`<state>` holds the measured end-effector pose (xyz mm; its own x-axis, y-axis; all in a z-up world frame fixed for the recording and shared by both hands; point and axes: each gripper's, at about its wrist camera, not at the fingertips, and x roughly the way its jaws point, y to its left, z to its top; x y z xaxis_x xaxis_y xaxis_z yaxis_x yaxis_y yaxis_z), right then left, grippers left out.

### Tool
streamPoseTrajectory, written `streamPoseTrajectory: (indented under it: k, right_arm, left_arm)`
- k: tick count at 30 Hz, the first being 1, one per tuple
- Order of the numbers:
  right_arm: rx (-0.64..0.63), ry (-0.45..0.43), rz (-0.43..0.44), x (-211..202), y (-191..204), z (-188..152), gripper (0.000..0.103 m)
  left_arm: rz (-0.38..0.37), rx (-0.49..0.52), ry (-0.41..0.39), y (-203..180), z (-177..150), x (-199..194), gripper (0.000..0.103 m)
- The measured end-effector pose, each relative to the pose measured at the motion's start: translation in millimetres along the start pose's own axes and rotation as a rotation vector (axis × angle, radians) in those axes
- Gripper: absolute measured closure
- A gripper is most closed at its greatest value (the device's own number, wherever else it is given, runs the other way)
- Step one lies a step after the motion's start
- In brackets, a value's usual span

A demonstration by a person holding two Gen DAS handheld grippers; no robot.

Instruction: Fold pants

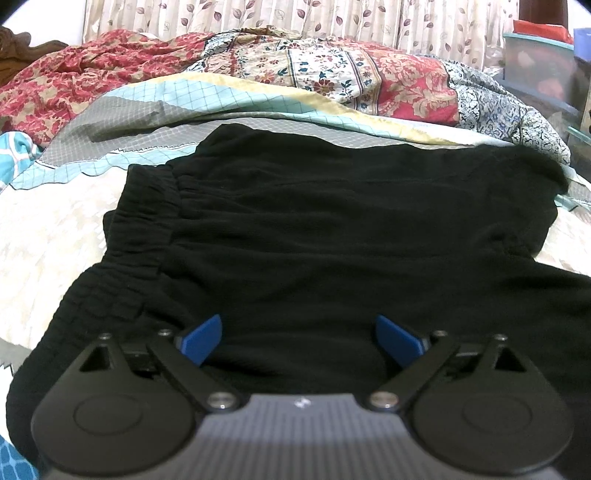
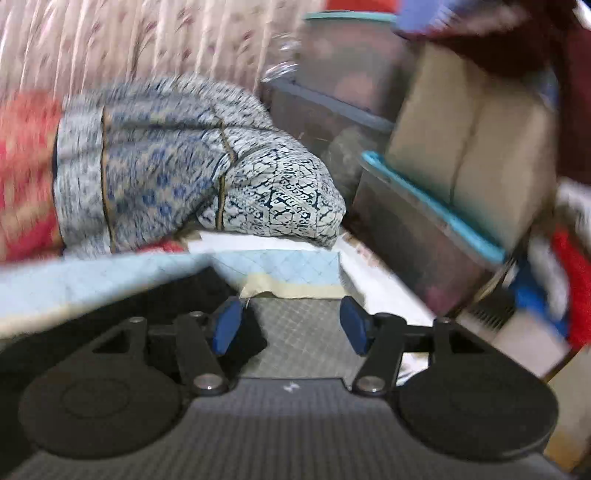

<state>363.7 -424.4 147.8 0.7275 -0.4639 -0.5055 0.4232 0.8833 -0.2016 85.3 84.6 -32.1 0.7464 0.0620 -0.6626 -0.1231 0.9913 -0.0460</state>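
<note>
Black pants point(image 1: 332, 236) are seen spread on a bed, partly folded, with the gathered waistband point(image 1: 147, 218) at the left of the pile and the rest of the cloth running off to the right, so the long axis lies across the left wrist view. A patterned quilt point(image 1: 295, 74) is bunched beyond the pants, against a leaf-print curtain point(image 1: 258, 18). The left gripper point(image 1: 298, 332) is held low over the near edge of the pants, its blue pads spread wide apart and nothing caught between them; cloth lies directly ahead of it and beneath it. To the right of the pants, the right gripper point(image 2: 290, 326) is shown in a heavily blurred picture, its jaws parted about halfway and empty, with only a dark corner of the pants point(image 2: 251, 339) at its left pad and bare sheet point(image 2: 303, 332) ahead. Stacked plastic bins point(image 2: 424, 229) stand beyond the bed's right edge. The left gripper is judged the nearer to the pants, and any next fold would likely be taken along that left-to-right axis.
</note>
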Motion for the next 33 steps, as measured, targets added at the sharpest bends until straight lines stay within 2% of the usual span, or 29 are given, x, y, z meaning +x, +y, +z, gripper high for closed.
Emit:
streamPoseTrajectory:
  k: [3,6,8,14,18,22,25,29,33]
  right_arm:
    - [0.047,0.027,0.109,-18,-16,-41,0.043]
    - [0.04,0.031,0.155,-52,-36,-89,0.043]
    - [0.091,0.055,0.206,-77,-57,-122,0.043]
    - [0.193,0.105,0.363,-134,-78,-185,0.043]
    - [0.173,0.136,0.422,-166,-64,-210,0.043]
    - [0.142,0.161,0.499,-191,-44,-229,0.043]
    - [0.108,0.17,0.543,-208,-26,-239,0.043]
    - [0.074,0.221,0.597,-217,0,-249,0.043]
    - [0.034,0.267,0.607,-226,20,-267,0.043]
  left_arm:
    - [-0.013,0.002,0.003,1,1,1,0.006]
    - [-0.014,0.0,0.001,1,1,0,0.006]
    - [-0.012,0.002,0.001,0,1,0,0.006]
    - [0.003,0.014,0.015,-4,5,0,0.005]
    - [0.023,-0.01,-0.002,-4,10,-22,0.012]
    - [-0.041,-0.077,-0.088,7,10,-77,0.011]
    - [-0.03,-0.087,-0.14,20,0,-118,0.01]
    - [0.011,-0.177,-0.143,51,-18,-149,0.009]
    - [0.066,-0.278,-0.101,80,-39,-160,0.008]
